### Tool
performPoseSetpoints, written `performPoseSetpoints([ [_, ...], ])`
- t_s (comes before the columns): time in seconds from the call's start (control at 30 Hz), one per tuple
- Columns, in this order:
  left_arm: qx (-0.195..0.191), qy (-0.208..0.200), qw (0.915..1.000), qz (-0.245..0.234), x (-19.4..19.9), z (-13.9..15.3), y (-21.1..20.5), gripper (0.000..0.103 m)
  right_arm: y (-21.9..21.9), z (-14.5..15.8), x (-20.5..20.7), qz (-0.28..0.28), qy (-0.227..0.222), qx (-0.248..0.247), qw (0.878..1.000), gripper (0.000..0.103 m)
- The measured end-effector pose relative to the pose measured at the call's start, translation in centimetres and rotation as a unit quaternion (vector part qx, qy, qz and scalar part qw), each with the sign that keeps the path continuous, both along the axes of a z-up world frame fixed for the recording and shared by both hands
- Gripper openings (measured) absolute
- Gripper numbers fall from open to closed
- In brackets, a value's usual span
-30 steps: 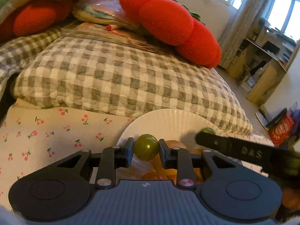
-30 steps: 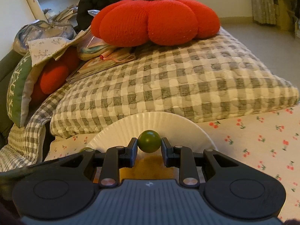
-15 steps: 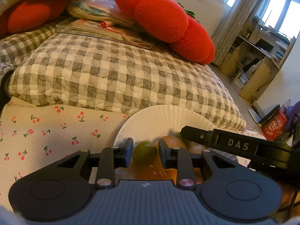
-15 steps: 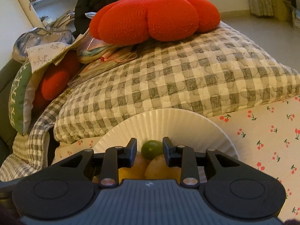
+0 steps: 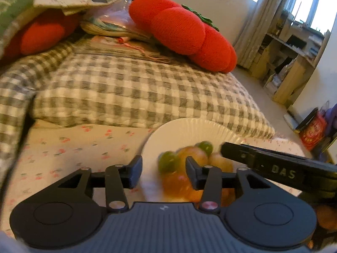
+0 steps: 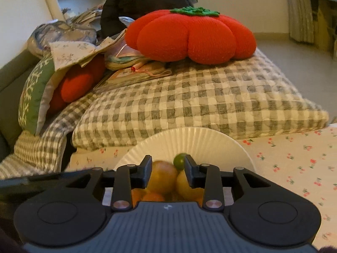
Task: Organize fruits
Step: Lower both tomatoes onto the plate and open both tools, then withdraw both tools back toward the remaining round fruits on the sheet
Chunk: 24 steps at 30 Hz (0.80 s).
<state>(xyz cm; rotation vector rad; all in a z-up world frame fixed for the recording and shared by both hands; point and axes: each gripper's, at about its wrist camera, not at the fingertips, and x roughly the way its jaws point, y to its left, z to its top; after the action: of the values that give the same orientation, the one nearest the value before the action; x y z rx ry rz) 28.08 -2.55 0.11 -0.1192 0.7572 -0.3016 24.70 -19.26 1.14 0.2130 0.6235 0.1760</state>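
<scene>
Left wrist view first: the left gripper (image 5: 163,169) is seen with its jaws opening, and nothing is pinched. A small green fruit (image 5: 167,161) sits in the gap but neither pad is pressed on it; it looks to be resting on the fruit pile (image 5: 185,181) on the white paper plate (image 5: 189,127). A second green fruit (image 5: 204,146) is spotted further back on the pile, just beside the dark finger of the other tool coming in from the right.

Right wrist view: the right gripper (image 6: 167,171) is also caught opening, empty, with a green fruit (image 6: 179,162) seen just past its tips, against the far orange and yellow fruits (image 6: 163,178). The plate (image 6: 189,139) is parked on the cherry-print sheet (image 6: 294,164), right up against the checked quilt (image 6: 189,105), with a red tomato cushion (image 6: 189,40) on top further back.

So the step in hand is judged to be the let-go: both small fruits dropped onto the heap. To do it well, the jaws should be spread fully before anything is pulled away, so no pad drags a round fruit off. A straight lift back is preferred over a sideways swing, since the pile is rounded and the plate is light on soft bedding. The two tools are close together, so a bump should be avoided.
</scene>
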Motion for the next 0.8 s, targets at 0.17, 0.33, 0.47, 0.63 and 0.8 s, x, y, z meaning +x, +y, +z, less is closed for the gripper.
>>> performPoseSetpoints([
  [0.17, 0.044, 0.005, 0.9989, 0.015, -3.2, 1.7, 1.7, 0.058, 2.1, 0.0, -4.2, 0.02, 0.02, -0.057, 0.998, 0.056],
  [0.33, 0.088, 0.025, 0.9958, 0.007, -7.8, 2.4, 3.1, 0.065, 4.2, 0.2, -8.4, 0.041, 0.041, -0.083, 0.995, 0.065],
  [0.47, 0.106, 0.045, 0.9933, 0.005, -11.6, 2.2, 4.4, 0.066, 5.3, 0.6, -11.1, 0.052, 0.052, -0.087, 0.993, 0.068],
  [0.63, 0.128, 0.054, 0.9903, 0.004, -15.1, 2.1, 5.3, 0.075, 6.7, 0.5, -14.9, 0.074, 0.058, -0.089, 0.992, 0.069],
  [0.8, 0.126, 0.068, 0.9895, 0.018, -17.4, 1.1, 6.3, 0.076, 8.1, 0.2, -17.1, 0.085, 0.058, -0.12, 0.987, 0.069],
])
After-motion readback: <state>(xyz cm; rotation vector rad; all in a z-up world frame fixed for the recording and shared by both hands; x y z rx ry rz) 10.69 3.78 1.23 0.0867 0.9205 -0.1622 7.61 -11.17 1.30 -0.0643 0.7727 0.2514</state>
